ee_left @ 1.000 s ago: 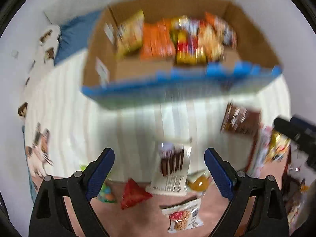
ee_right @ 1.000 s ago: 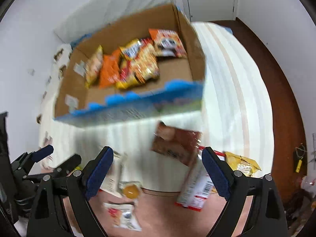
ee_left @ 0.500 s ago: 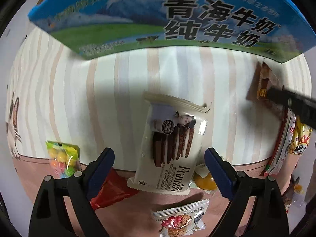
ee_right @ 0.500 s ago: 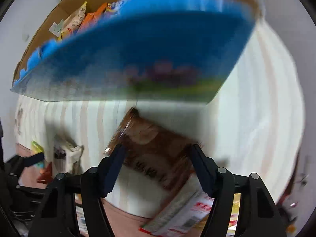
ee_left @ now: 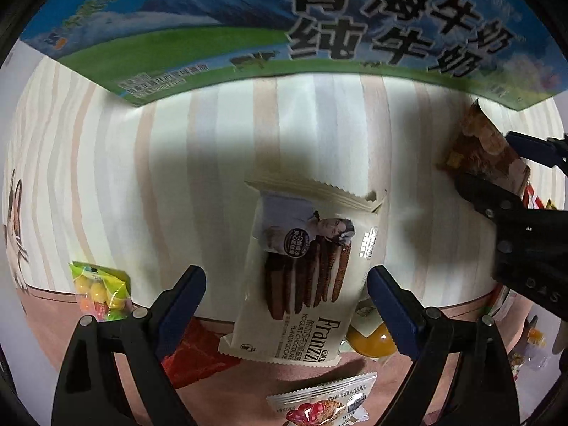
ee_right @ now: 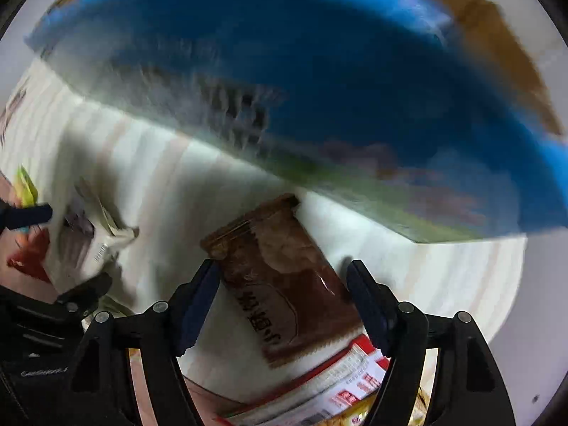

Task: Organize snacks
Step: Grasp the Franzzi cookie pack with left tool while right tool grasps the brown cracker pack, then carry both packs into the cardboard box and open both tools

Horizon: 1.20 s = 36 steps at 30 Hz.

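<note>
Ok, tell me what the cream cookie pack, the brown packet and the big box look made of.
Cookie pack: likely matte plastic film, going by its serrated sealed ends and soft sheen.
Brown packet: glossier plastic or foil film, with a bright glint and creases.
Box: corrugated cardboard, brown and raw inside, with a printed blue face outside.

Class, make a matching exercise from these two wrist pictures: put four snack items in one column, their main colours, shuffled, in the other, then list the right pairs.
Items:
1. Franzzi cookie pack
2. Snack pouch between the right tongs
3. Milk carton side
4. Crumpled wrapper by the left tongs

Colours:
A. red
B. cream
C. blue and green
D. brown

Pairs: 1-B, 2-D, 3-C, 4-A
</note>
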{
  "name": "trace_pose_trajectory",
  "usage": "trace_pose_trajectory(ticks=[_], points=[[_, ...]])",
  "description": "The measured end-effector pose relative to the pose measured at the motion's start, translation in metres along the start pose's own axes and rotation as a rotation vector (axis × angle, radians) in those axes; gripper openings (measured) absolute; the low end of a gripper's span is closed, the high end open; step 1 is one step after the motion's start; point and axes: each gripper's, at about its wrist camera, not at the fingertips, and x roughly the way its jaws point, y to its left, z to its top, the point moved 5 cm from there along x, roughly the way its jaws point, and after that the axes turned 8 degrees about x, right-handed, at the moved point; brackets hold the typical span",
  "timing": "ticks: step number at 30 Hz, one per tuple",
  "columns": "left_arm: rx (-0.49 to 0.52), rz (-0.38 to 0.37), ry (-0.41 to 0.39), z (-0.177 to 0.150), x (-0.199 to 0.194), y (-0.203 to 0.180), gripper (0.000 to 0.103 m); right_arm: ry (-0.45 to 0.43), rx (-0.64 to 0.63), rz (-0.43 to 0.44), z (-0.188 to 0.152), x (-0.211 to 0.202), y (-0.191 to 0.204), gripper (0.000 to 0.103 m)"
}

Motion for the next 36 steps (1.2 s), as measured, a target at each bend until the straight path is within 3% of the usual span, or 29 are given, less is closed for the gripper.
trace_pose_trajectory(ticks=[5,7,9,12,15,18,20,21,22,24,28,31,33,36], points=[[-0.003,-0.017,0.005,-0.002,0.007,-0.001,0.093,0.092,0.187,0.108,-0.007,0.002,-0.011,0.067],[-0.009,-0.024,0.004,-0.008,0.011,-0.005,0.093,0.164,0.294,0.243,-0.016,0.001,-0.016,0.067],[-0.015,-0.031,0.004,-0.012,0.01,-0.003,0.093,0.18,0.35,0.309,-0.019,-0.002,-0.021,0.068],[-0.015,-0.037,0.003,-0.007,0.023,-0.005,0.093,0.124,0.291,0.253,-0.016,-0.011,-0.023,0.088],[-0.006,-0.033,-0.001,-0.005,0.029,-0.007,0.06,0.144,0.246,0.221,-0.021,-0.008,-0.016,0.089],[-0.05,-0.031,-0.022,-0.012,0.029,0.002,0.06,0.136,0.249,0.193,-0.021,0.0,-0.008,0.089],[-0.097,-0.035,-0.02,-0.018,0.032,0.011,0.06,0.111,0.265,0.133,-0.023,0.002,-0.007,0.081],[-0.111,-0.043,-0.014,-0.02,0.031,0.014,0.06,0.106,0.278,0.1,-0.026,0.003,-0.009,0.07],[-0.13,-0.061,-0.009,-0.025,0.032,0.018,0.06,0.097,0.296,0.093,-0.029,0.002,-0.011,0.066],[-0.162,-0.087,0.007,-0.036,0.036,0.024,0.06,0.093,0.32,0.107,-0.036,-0.002,-0.015,0.063],[-0.146,-0.103,0.025,-0.05,0.043,0.027,0.062,0.145,0.327,0.168,-0.054,-0.006,-0.012,0.063],[-0.121,-0.083,0.027,-0.049,0.052,0.021,0.062,0.17,0.348,0.202,-0.058,-0.007,-0.014,0.072],[-0.109,-0.068,0.021,-0.048,0.053,0.017,0.06,0.164,0.368,0.192,-0.054,-0.004,-0.016,0.074],[-0.099,-0.046,0.004,-0.051,0.049,0.011,0.059,0.119,0.337,0.112,-0.065,0.006,-0.019,0.071]])
